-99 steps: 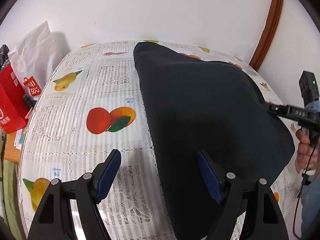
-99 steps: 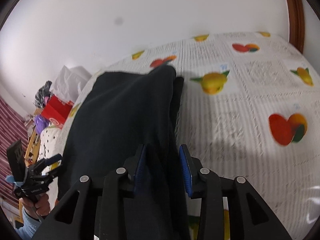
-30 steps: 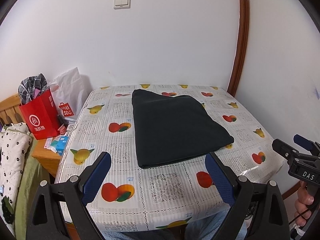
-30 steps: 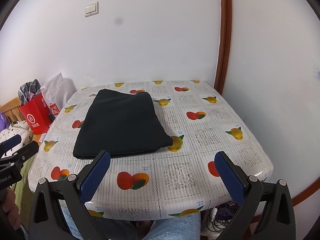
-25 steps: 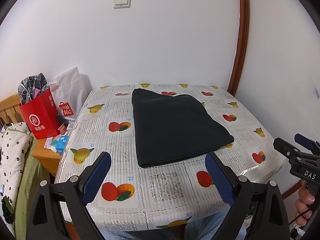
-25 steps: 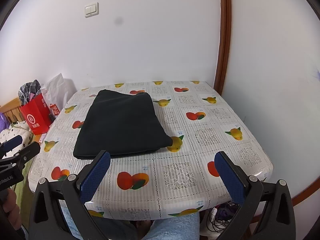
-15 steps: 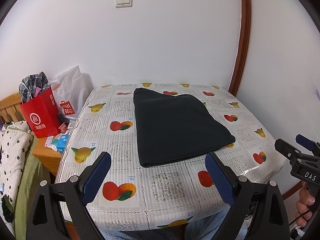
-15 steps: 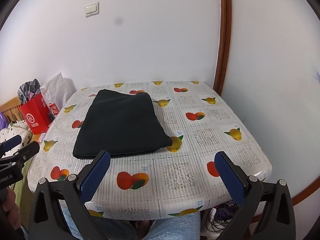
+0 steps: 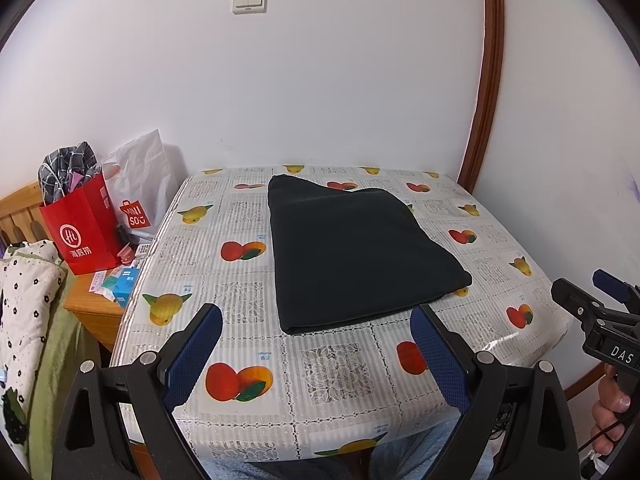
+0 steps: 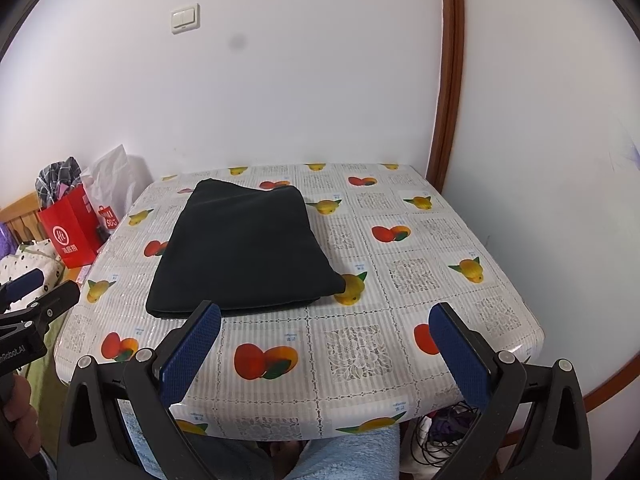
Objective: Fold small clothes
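A dark folded garment lies flat on the table, on the half toward the wall, its long edges running away from the person; the fruit-print tablecloth covers the whole top. The left gripper hangs over the table's near edge, short of the garment, jaws spread wide and holding nothing; the right gripper hangs likewise, jaws wide apart and bare. A red paper bag stands left of the table.

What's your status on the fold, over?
Left gripper open, empty, short of the table. Right gripper likewise. Dark garment folded flat. Nothing in the way.
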Available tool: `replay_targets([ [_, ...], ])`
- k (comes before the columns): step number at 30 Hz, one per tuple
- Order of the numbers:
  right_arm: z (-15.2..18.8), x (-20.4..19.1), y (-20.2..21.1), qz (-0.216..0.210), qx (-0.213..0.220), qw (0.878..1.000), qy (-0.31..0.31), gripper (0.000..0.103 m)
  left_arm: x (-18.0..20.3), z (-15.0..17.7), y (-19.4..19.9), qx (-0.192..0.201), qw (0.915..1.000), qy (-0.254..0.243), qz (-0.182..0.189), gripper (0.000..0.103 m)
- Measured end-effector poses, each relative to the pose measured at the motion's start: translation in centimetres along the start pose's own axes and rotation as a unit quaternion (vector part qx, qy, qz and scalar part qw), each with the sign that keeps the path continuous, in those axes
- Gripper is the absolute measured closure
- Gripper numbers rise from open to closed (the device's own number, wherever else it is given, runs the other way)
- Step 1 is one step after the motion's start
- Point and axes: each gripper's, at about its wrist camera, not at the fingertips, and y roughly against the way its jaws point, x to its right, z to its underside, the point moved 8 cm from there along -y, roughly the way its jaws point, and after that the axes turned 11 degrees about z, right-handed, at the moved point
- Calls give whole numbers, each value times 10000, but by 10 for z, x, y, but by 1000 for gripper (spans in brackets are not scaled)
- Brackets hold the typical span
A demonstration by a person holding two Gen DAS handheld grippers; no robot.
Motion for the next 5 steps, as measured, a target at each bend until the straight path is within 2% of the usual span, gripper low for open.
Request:
replay_targets([
  [5, -1, 0, 0, 7, 20, 10000, -20, 1, 1, 0, -2, -21, 10000, -7, 28, 8],
])
